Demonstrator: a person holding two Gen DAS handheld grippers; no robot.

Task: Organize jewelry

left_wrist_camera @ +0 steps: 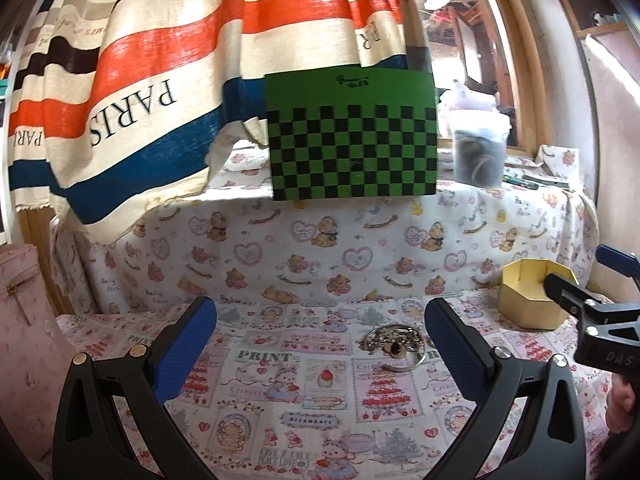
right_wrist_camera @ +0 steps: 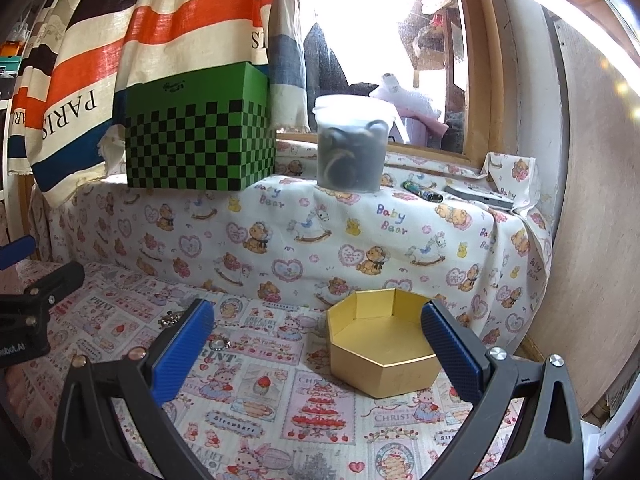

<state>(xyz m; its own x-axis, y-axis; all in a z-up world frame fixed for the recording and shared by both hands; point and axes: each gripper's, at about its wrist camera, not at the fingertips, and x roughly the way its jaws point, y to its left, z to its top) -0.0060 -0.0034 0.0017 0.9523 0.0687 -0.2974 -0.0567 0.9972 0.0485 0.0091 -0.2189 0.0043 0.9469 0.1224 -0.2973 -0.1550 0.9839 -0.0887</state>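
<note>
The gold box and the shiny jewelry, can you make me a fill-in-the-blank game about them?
1. The gold box has nothing inside, so it is ____.
2. The pile of jewelry lies on the printed cloth, not in the ____.
3. The checkered box on the ledge is black and ____.
4. The left gripper and the right gripper both have their jaws ____.

Missing words: empty; box; green; open

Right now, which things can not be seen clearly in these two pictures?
- Jewelry pile: left wrist view, too small to count pieces; right wrist view, mostly hidden behind the right gripper.
- Plastic tub: contents dark and unclear behind cloudy walls, both views.
- Gold box: left wrist view, partly covered by the right gripper.
</note>
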